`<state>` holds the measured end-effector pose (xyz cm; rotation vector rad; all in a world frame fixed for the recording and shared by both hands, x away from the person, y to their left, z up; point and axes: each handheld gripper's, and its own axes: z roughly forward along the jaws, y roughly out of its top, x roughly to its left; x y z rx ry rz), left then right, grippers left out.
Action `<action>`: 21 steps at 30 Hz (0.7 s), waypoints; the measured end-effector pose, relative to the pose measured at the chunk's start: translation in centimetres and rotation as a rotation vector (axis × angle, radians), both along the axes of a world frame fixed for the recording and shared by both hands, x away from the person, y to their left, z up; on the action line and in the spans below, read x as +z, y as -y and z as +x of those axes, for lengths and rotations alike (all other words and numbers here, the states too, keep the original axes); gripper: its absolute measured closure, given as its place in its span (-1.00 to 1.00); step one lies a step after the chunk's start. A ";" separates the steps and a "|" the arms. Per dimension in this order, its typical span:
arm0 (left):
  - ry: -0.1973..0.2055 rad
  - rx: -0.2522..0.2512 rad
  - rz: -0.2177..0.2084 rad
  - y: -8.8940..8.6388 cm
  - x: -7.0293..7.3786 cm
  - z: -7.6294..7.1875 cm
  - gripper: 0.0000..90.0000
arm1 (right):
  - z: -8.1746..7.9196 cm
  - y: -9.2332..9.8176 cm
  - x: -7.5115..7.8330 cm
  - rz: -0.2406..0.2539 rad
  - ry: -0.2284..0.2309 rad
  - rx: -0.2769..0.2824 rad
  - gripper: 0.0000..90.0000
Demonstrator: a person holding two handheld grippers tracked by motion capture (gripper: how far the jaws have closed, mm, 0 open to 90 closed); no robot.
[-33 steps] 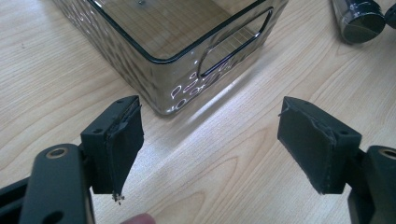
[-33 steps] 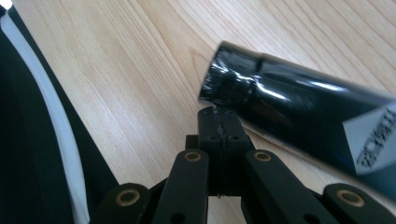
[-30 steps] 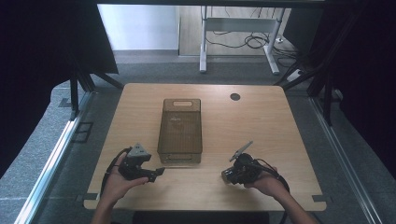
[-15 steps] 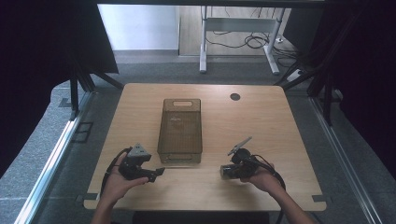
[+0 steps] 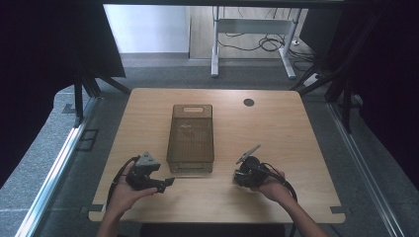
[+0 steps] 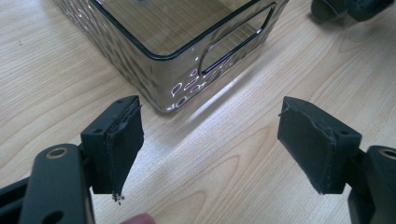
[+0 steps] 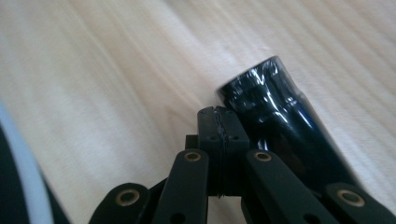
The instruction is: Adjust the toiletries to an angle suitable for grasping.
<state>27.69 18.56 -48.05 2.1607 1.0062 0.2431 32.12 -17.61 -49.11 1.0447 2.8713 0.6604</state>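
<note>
Smoked clear plastic made up the bin (image 5: 192,138) at mid-table, probably light, stiff and slick, best gripped at its handle cutout (image 6: 236,39), with the left gripper (image 6: 210,140) spread wide before it and the right gripper (image 7: 218,123) pressed together, 2 pads touching.

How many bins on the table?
1: a clear smoky bin mid-table, standing between the left claw and the right claw; its near corner shows in the left gripper view.
</note>
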 end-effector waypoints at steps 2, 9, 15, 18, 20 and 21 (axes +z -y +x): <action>0.001 0.000 -0.001 0.0 0.0 0.0 -0.50 | 0.3 0.2 -0.2 -0.002 0.004 -0.021 0.99; -0.002 -0.002 0.001 0.1 -0.1 0.0 -0.50 | 0.9 0.9 -0.7 0.000 0.021 -0.055 0.98; -0.003 0.000 0.001 0.1 -0.1 0.0 -0.50 | 0.7 0.8 -0.7 0.018 0.028 -0.050 0.96; -0.003 0.000 0.001 0.1 -0.1 0.0 -0.50 | 0.6 0.8 -0.6 0.023 0.032 -0.049 0.96; -0.001 -0.001 0.000 0.1 0.0 0.0 -0.50 | 0.5 1.0 -0.4 0.029 0.036 -0.048 0.94; -0.002 0.000 -0.001 0.1 0.0 0.0 -0.50 | 0.4 1.0 -0.3 0.033 0.036 -0.050 0.91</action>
